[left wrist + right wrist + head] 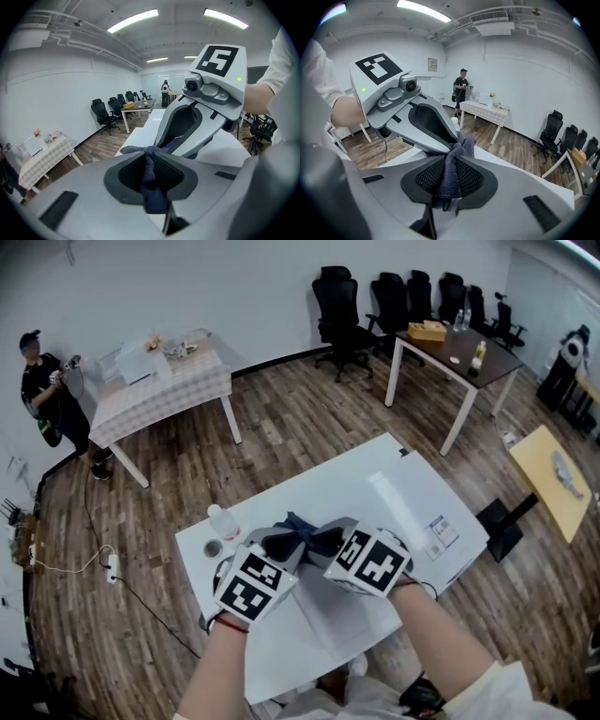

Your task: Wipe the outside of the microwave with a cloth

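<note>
A dark blue cloth [298,527] is bunched between my two grippers above the white table [281,498]. My left gripper [280,544] is shut on one end of it, and the cloth [152,180] fills the gap between its pads. My right gripper [324,541] is shut on the other end, where the cloth [451,176] hangs down through the jaws. The two grippers face each other, tips almost touching. The white microwave [417,502] lies just right of and beyond them, seen from above, with a label [442,532] near its right edge.
A clear bottle [223,520] and a small round object [213,547] stand on the table's left end. A power strip [112,566] lies on the wood floor. A person [45,390] stands by a checked-cloth table [164,385]. Office chairs [394,296] and a desk [455,351] are at the back.
</note>
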